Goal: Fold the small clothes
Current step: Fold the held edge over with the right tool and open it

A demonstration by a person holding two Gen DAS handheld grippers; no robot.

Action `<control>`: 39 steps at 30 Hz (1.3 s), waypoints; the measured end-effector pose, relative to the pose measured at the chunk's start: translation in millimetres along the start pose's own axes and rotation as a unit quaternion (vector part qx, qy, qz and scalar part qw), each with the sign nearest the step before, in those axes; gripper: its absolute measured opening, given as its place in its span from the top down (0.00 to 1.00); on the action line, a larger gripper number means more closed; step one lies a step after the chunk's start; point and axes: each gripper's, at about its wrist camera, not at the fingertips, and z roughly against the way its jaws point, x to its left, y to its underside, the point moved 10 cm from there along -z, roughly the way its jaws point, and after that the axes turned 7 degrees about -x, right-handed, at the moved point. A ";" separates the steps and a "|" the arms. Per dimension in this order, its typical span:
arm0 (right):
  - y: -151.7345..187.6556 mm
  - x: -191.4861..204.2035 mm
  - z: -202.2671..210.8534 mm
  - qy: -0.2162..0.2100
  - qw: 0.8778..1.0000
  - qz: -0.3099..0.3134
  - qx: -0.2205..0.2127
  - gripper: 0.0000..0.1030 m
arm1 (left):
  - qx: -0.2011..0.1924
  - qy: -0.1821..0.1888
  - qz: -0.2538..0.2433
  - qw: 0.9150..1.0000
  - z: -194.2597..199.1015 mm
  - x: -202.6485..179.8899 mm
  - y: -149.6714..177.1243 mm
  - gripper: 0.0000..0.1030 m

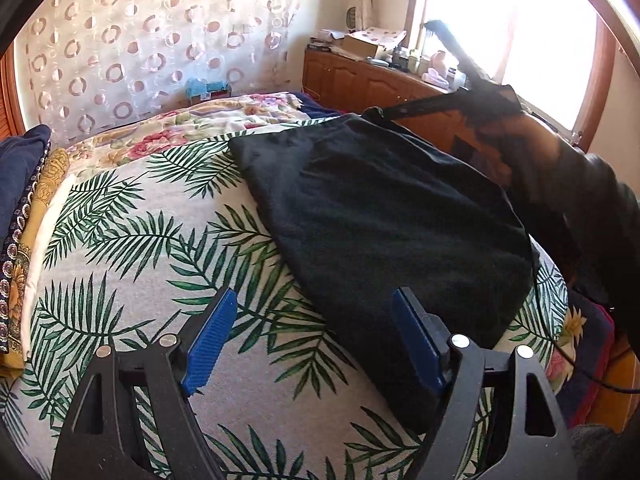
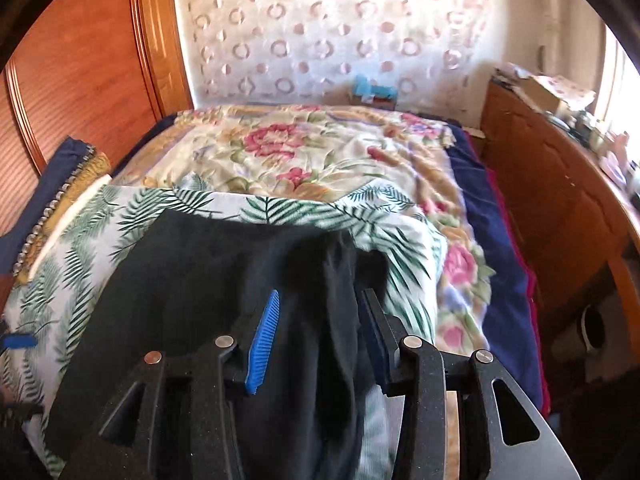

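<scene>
- My left wrist camera looks forward and down along the left gripper (image 1: 312, 336), close above the bed with the palm-leaf cloth (image 1: 132, 248). It faces the patterned curtain (image 1: 160, 40) and, to the right, the window (image 1: 540, 40).
- My right wrist camera looks forward and down along the right gripper (image 2: 320, 328), also close above the bed, from the right side. It faces the same patterned curtain (image 2: 340, 40); a wooden panel (image 2: 88, 60) stands at the left.
- Both views share the black garment (image 1: 380, 208) (image 2: 192, 272), the palm-leaf cloth (image 2: 80, 248), the floral blanket (image 1: 208, 120) (image 2: 304, 148) and the wooden cabinet (image 1: 360, 80) (image 2: 552, 192).
</scene>
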 end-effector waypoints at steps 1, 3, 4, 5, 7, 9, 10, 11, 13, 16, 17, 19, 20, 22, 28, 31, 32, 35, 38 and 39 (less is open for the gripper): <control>-4.4 -2.8 -12.1 0.010 1.000 0.005 0.006 0.58 | 0.001 0.000 0.001 1.000 -1.5 0.9 -0.5 0.22; -6.9 -9.2 -29.9 0.019 1.000 -0.004 0.021 0.58 | 0.005 -0.002 0.001 1.000 -3.8 3.6 1.1 0.22; -8.6 -12.0 -37.6 0.021 0.999 -0.008 0.029 0.59 | 0.006 -0.002 0.001 1.000 -4.2 4.5 1.5 0.22; -8.3 -15.8 -44.9 0.022 0.999 -0.015 0.036 0.60 | 0.007 -0.002 0.001 1.000 -4.6 6.0 2.4 0.22; -10.2 -19.4 -50.0 0.005 0.999 -0.032 0.037 0.88 | 0.008 -0.003 0.003 1.000 -4.6 7.5 3.2 0.22; -17.7 -31.7 -48.0 0.013 0.997 -0.070 0.025 0.89 | 0.008 -0.002 0.006 1.000 -4.2 9.8 4.1 0.22; -21.5 -37.0 -48.8 0.011 0.996 -0.090 0.022 0.89 | 0.008 -0.002 0.007 1.000 -4.2 10.9 4.2 0.22; -21.4 -44.8 -46.7 0.019 0.994 -0.106 0.017 0.89 | 0.008 -0.002 0.007 1.000 -4.8 12.0 4.2 0.22; -21.5 -60.0 -41.8 0.059 0.991 -0.118 0.012 0.88 | 0.008 -0.001 0.007 1.000 -6.2 11.6 4.7 0.22; -21.6 -71.7 -31.4 0.069 0.987 -0.146 0.009 0.78 | 0.010 0.002 0.007 1.000 -6.8 9.9 5.9 0.22; -22.5 -71.4 -25.1 0.069 0.987 -0.144 0.006 0.78 | 0.010 0.003 0.007 1.000 -7.0 9.0 6.5 0.22; -24.2 -62.9 -9.9 0.064 0.990 -0.129 -0.002 0.78 | 0.011 0.004 0.006 1.000 -6.6 7.6 7.6 0.22; -22.3 -54.2 1.9 0.055 0.991 -0.121 -0.009 0.78 | 0.010 0.005 0.005 1.000 -6.2 6.9 8.0 0.22; -14.3 -44.6 21.7 0.037 0.993 -0.111 -0.020 0.74 | 0.011 0.007 0.006 1.000 -5.7 6.2 9.6 0.22; 48.2 -14.9 100.8 0.011 0.996 -0.081 -0.024 0.49 | 0.012 0.016 0.004 1.000 -5.1 0.5 13.5 0.22; 89.7 -4.1 131.8 0.004 0.997 -0.078 -0.008 0.49 | 0.014 0.022 0.002 1.000 -5.4 -5.2 16.2 0.22; 104.8 1.0 143.5 -0.001 0.997 -0.080 -0.002 0.49 | 0.015 0.026 0.001 1.000 -6.1 -7.8 17.9 0.22; 138.3 8.2 157.4 0.003 0.997 -0.073 0.014 0.49 | 0.024 0.036 -0.004 0.999 -8.2 -14.6 24.0 0.22; 161.4 10.9 164.8 0.011 0.997 -0.069 0.027 0.49 | 0.030 0.044 -0.010 0.999 -8.3 -21.8 29.5 0.22; 167.1 11.2 165.9 0.008 0.997 -0.076 0.031 0.49 | 0.031 0.047 -0.012 0.998 -7.3 -24.0 30.7 0.22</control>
